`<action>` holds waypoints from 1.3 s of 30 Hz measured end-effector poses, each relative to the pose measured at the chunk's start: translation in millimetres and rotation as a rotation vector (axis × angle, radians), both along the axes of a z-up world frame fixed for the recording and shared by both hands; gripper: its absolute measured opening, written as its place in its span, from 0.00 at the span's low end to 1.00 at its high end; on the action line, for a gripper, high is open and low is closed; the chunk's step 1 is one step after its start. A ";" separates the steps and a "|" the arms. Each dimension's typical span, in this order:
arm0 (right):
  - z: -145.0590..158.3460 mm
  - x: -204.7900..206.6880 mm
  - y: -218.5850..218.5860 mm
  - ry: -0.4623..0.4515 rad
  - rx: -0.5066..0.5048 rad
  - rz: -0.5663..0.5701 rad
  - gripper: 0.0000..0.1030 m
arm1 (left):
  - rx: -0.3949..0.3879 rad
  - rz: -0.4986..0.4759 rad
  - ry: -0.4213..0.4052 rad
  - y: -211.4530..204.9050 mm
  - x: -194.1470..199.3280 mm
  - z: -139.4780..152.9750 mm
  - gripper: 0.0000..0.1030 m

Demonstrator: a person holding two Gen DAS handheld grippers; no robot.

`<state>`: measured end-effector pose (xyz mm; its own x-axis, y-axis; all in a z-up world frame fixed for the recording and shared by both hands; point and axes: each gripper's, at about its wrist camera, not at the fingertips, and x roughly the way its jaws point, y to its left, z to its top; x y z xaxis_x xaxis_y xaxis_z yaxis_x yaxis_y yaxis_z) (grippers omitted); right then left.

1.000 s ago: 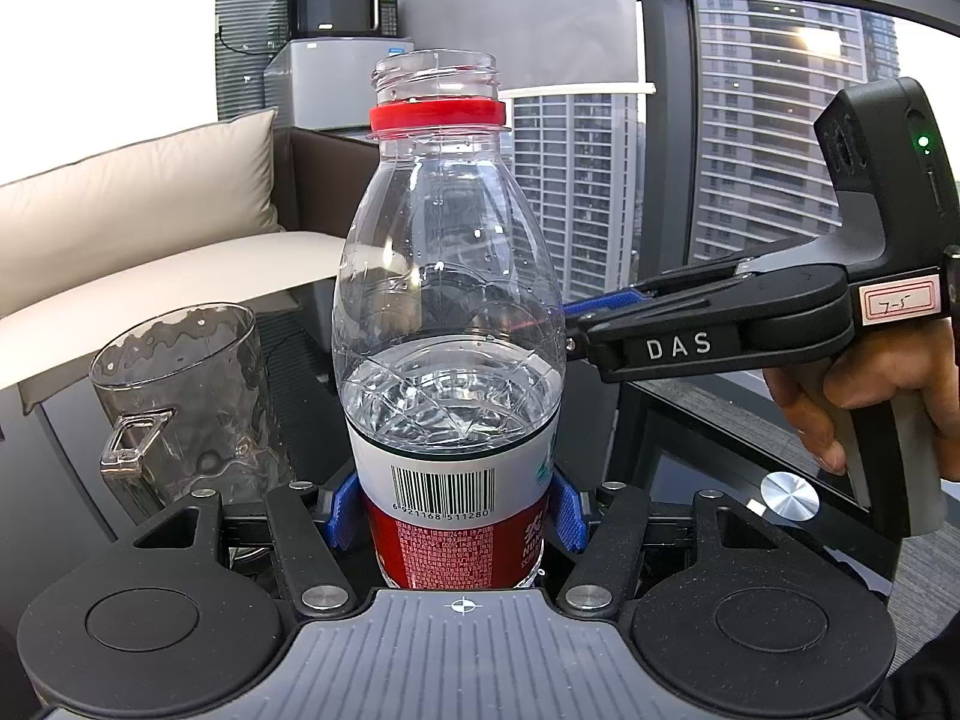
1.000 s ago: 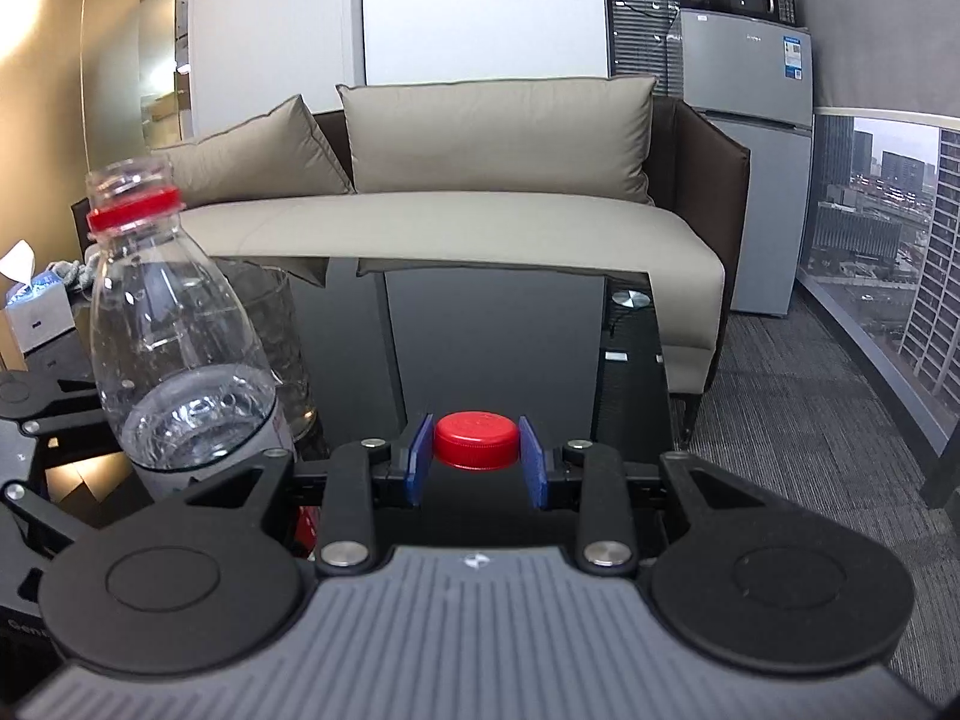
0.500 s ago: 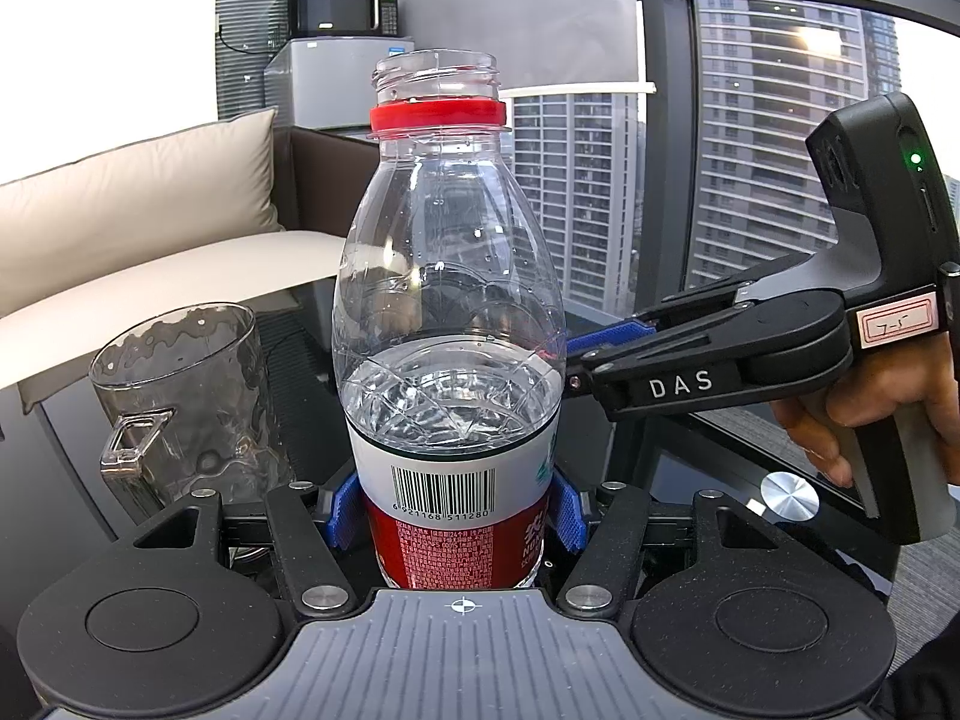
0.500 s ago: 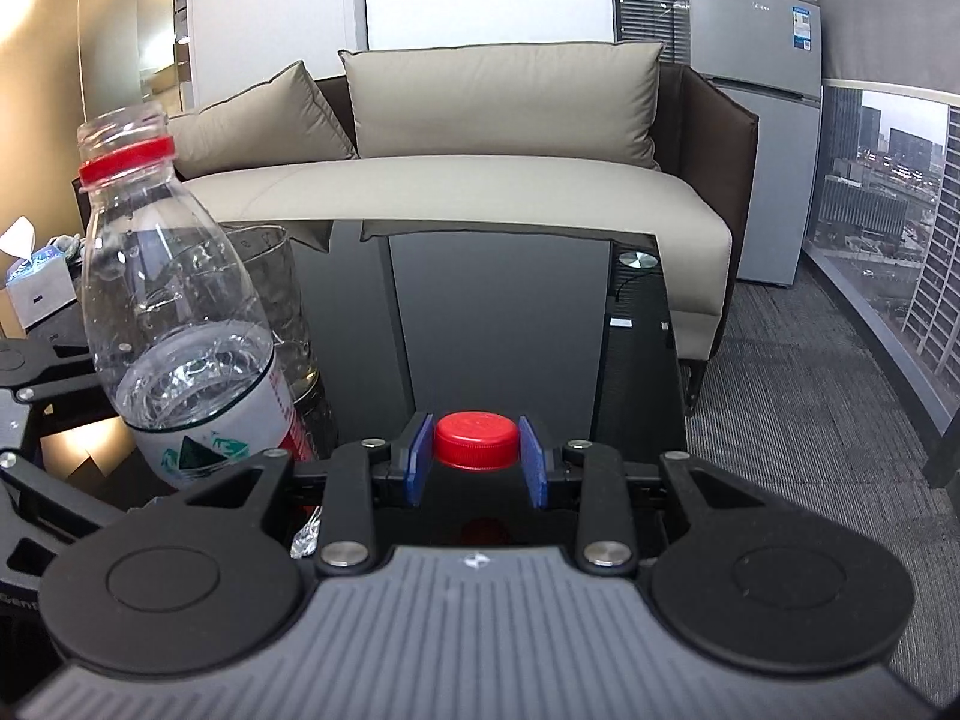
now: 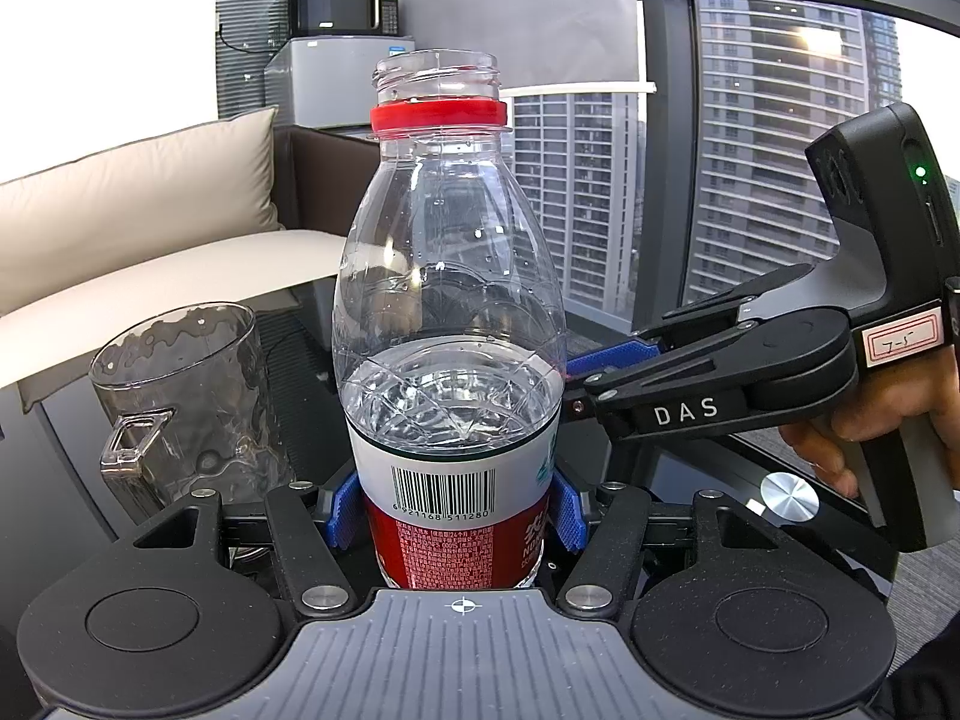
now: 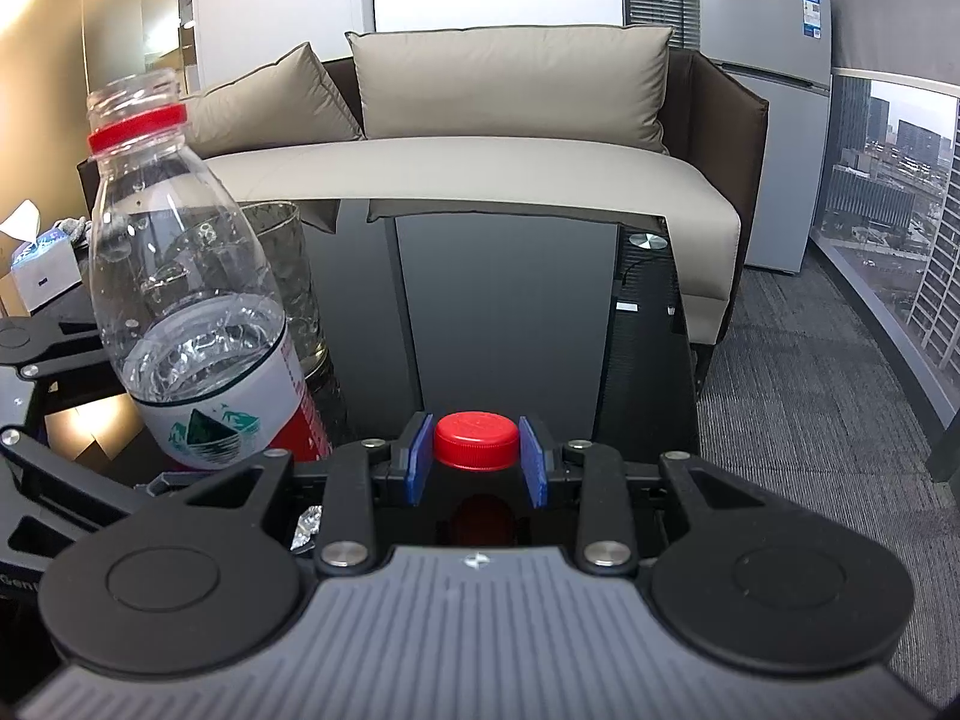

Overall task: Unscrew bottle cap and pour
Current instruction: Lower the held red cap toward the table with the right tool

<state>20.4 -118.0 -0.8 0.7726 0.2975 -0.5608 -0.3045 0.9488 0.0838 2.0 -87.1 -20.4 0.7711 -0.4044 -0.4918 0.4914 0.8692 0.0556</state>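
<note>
A clear plastic water bottle [image 5: 447,324], about half full, stands upright with its neck open and a red ring below the mouth. My left gripper [image 5: 453,510] is shut on its labelled lower body. The bottle also shows at the left of the right wrist view [image 6: 186,276]. My right gripper [image 6: 477,459] is shut on the red cap [image 6: 477,441], low over the dark glass table [image 6: 498,312]. In the left wrist view the right gripper [image 5: 606,360] reaches in from the right, behind the bottle. A clear glass mug [image 5: 189,402] stands left of the bottle, empty.
A beige sofa [image 6: 492,138] runs along the table's far side. A tissue box [image 6: 36,264] sits at the far left. A small round metal disc [image 5: 789,495] lies on the table at the right. The table's right edge drops to grey carpet [image 6: 810,408].
My right gripper with the cap has sunk lower toward the table and swung slightly. The bottle now appears larger and further right in its view. The left gripper and bottle have not moved.
</note>
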 end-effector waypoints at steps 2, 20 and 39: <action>-2.2 0.6 0.6 0.010 -0.007 0.003 0.32 | -0.001 0.000 0.001 0.7 0.5 0.3 0.55; -14.7 3.3 4.2 0.071 -0.038 0.008 0.32 | -0.004 0.000 0.002 6.1 4.7 0.2 0.55; -16.4 5.9 -1.4 0.079 0.002 -0.008 0.40 | -0.005 0.013 -0.002 17.7 10.3 1.8 0.56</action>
<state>26.3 -119.4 -17.2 0.7280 0.2930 -0.6198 -0.2895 0.9509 0.1095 12.3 -69.4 -18.5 0.7774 -0.3967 -0.4881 0.4798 0.8758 0.0524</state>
